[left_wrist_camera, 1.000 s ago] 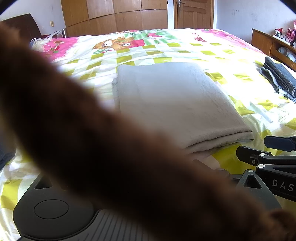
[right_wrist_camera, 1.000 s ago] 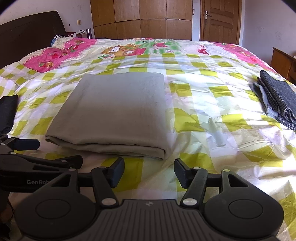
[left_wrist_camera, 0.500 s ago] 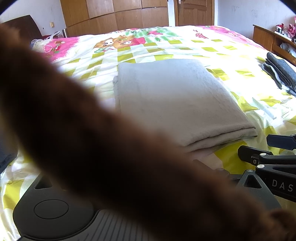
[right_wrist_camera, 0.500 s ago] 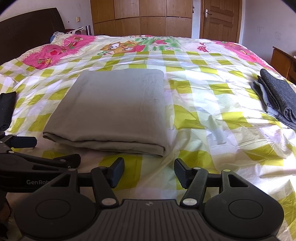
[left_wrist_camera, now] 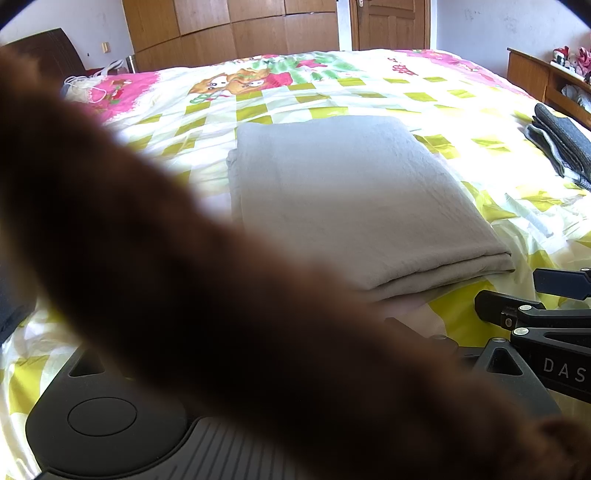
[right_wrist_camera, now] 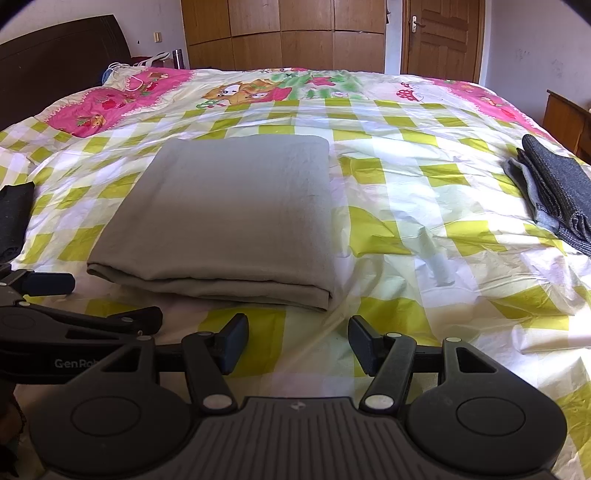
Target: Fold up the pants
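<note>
Folded grey pants (right_wrist_camera: 229,214): flat rectangle on the checked bedspread (right_wrist_camera: 424,192), folded edge toward the cameras; centre of right wrist view, toward 1 o'clock in left wrist view (left_wrist_camera: 351,199).

Right gripper (right_wrist_camera: 298,343): jaws parted, holding nothing, over bedspread just short of the pants' near edge, at 6 o'clock.

Left gripper (right_wrist_camera: 92,301): seen from the right wrist view at 8 o'clock, its fingers spread and empty, beside the pants' near-left corner. Its own camera is largely blocked by a blurred brown shape (left_wrist_camera: 184,295).

Dark folded garments (right_wrist_camera: 557,188): 3 o'clock, well apart from the pants.

Wooden wardrobe (right_wrist_camera: 284,35), door (right_wrist_camera: 441,37): 12 o'clock, beyond the bed.
</note>
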### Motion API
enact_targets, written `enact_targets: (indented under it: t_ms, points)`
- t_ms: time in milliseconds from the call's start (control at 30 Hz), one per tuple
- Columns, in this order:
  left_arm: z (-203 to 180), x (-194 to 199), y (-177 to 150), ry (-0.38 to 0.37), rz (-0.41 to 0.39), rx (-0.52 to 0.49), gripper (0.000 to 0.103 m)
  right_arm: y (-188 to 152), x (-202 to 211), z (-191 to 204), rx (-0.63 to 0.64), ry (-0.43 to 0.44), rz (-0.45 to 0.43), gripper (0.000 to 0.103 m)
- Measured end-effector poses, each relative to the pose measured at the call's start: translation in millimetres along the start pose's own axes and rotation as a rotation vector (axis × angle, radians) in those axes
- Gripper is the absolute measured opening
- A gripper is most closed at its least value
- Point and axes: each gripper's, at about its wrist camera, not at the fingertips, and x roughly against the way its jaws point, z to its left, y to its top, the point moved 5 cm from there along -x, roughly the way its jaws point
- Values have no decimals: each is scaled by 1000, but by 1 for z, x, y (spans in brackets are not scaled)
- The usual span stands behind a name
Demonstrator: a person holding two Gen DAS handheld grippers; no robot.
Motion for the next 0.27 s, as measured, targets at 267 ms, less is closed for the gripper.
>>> enact_targets:
  t_ms: [267]
  points:
    - [1,1,-1,8,-3,1,100,0,0,0,-2,2,3,72]
